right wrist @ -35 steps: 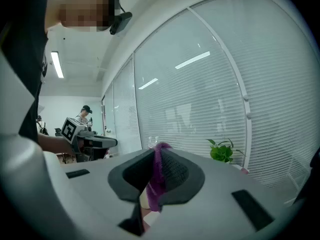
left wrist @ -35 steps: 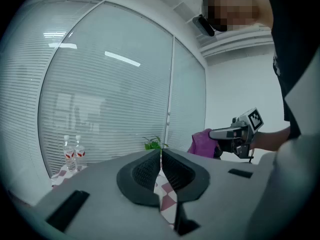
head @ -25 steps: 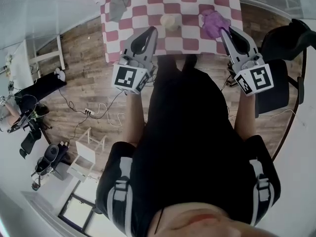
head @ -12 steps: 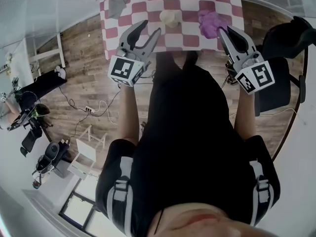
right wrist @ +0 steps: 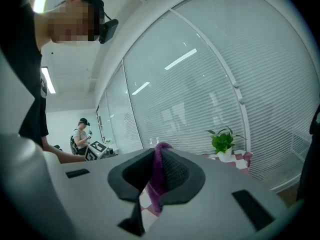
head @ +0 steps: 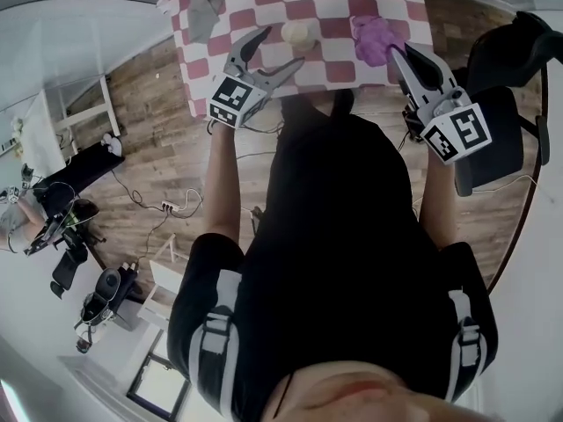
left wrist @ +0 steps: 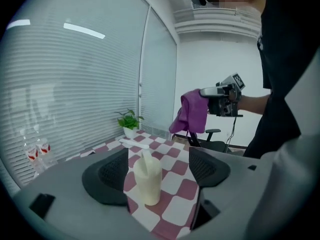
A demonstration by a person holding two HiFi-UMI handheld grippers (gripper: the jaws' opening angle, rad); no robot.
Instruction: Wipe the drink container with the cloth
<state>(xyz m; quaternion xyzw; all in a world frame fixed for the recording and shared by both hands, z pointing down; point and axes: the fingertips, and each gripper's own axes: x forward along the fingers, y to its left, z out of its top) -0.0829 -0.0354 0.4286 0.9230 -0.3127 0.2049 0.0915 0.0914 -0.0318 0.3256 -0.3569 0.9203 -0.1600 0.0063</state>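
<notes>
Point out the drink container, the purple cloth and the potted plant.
drink container point(left wrist: 146, 184): left gripper view, its cream body.
purple cloth point(left wrist: 192, 111): left gripper view, the hanging fold.
potted plant point(right wrist: 223, 140): right gripper view, its green leaves.

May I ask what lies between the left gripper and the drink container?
Just checkered tablecloth, per the left gripper view; the left gripper is opening, holding nothing.

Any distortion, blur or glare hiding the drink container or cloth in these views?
Head view: heavy fisheye bend; drink container small near the top edge. Left gripper view: sharp, black corners. Right gripper view: purple cloth close and soft; glare streaks on the glass wall.
</notes>
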